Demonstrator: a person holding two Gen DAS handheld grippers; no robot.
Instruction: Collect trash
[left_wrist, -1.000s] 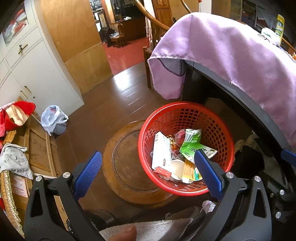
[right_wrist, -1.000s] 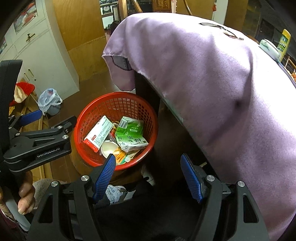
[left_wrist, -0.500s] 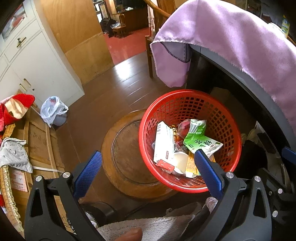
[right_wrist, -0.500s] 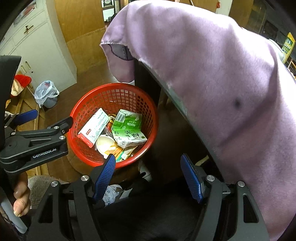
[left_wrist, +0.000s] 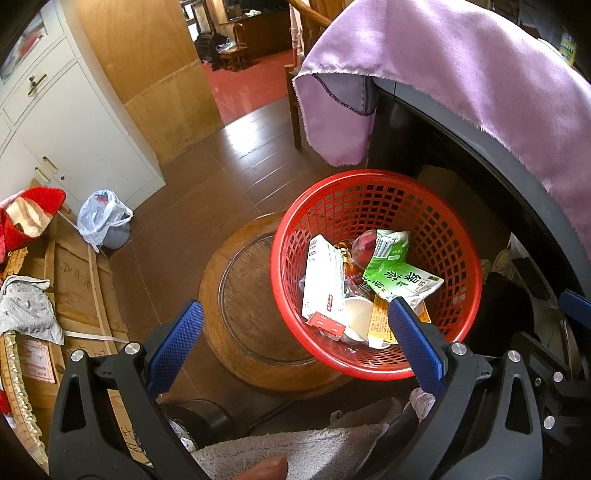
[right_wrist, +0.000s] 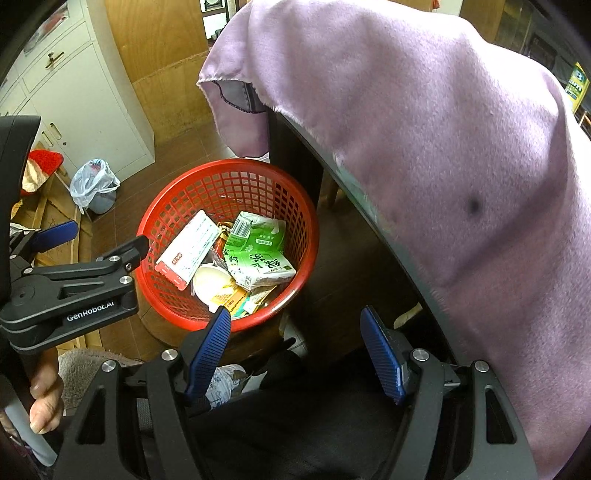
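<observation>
Over on your left there's the white cabinet (left_wrist: 66, 122) and a knotted plastic bag (left_wrist: 105, 218) on the floor, well away from the action. Your left hand-held gripper (left_wrist: 295, 343) is spread wide with nothing in it, and compared with a second ago the red basket (left_wrist: 373, 184) has grown and slid closer, so you've leaned in with no pickup yet. The basket sits half on the round wooden stool (left_wrist: 243, 306). Inside, the white carton (left_wrist: 321, 280) lies flat, long axis running away from you, red end nearest; the green tea pack (left_wrist: 399, 273) angles right. Your right hand-held gripper (right_wrist: 295, 350) is wide open and empty too, beside the purple-draped desk (right_wrist: 424, 129).
</observation>
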